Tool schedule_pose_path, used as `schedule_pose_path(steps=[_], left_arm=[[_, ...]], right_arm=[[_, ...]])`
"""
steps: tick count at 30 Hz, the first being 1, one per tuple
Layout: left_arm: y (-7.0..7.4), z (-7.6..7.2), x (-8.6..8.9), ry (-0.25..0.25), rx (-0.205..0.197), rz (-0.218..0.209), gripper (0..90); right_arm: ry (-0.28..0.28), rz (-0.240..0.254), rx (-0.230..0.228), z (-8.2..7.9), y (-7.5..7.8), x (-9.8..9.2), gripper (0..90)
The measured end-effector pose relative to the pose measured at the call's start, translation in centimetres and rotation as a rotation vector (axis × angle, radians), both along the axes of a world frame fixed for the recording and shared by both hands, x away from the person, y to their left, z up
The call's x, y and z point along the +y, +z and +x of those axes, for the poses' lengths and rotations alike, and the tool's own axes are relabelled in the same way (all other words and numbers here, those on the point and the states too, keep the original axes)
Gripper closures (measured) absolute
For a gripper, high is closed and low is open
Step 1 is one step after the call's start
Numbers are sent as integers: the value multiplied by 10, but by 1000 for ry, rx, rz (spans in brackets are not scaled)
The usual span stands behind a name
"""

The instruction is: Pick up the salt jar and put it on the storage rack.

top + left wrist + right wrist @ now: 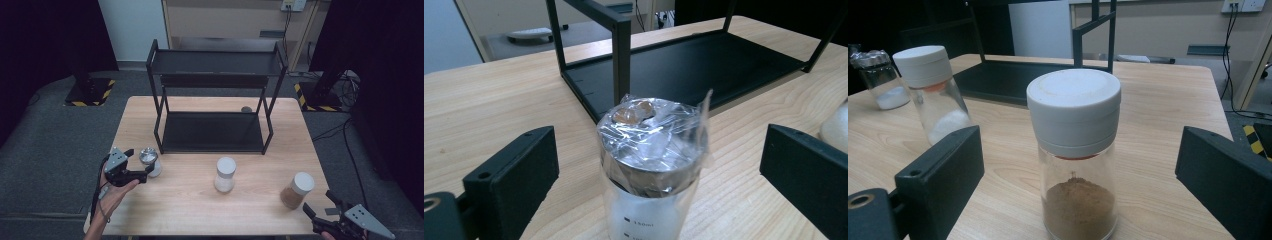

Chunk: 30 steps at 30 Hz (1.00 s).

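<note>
Our left tongs (654, 185) gape around the foil-capped clear glass jar (651, 165), seemingly untouched; our right tongs (1078, 185) gape around the white-lidded brown-powder jar (1075, 150).

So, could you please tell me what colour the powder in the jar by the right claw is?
Brown, under a white lid; the jar shows best in the right gripper view.

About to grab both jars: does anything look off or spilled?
No spills. One oddity: the left jar has crinkled plastic film over a metal cap, while the middle jar and brown-powder jar have plain white lids. All stand upright.
</note>
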<state>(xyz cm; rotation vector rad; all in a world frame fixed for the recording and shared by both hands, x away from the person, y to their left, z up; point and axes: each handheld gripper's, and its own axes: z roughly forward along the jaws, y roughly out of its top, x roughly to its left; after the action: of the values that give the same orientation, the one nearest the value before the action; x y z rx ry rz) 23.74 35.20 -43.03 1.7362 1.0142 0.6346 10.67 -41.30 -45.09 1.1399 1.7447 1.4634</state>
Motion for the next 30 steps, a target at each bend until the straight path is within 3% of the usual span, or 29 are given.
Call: schedule_pose_path(steps=[19,23,28,30], left_arm=[[-11,22,-7,4,14,5,116],[-14,24,-6,-5,10,-2,179],[-17,22,-6,-24,-23,14,325],[-16,22,-7,-22,-26,18,334]], right_arm=[[-2,2,0,0,0,0,60],[-3,4,0,0,-1,0,60],[-4,5,0,0,-1,0,60],[-4,6,0,0,-1,0,60]])
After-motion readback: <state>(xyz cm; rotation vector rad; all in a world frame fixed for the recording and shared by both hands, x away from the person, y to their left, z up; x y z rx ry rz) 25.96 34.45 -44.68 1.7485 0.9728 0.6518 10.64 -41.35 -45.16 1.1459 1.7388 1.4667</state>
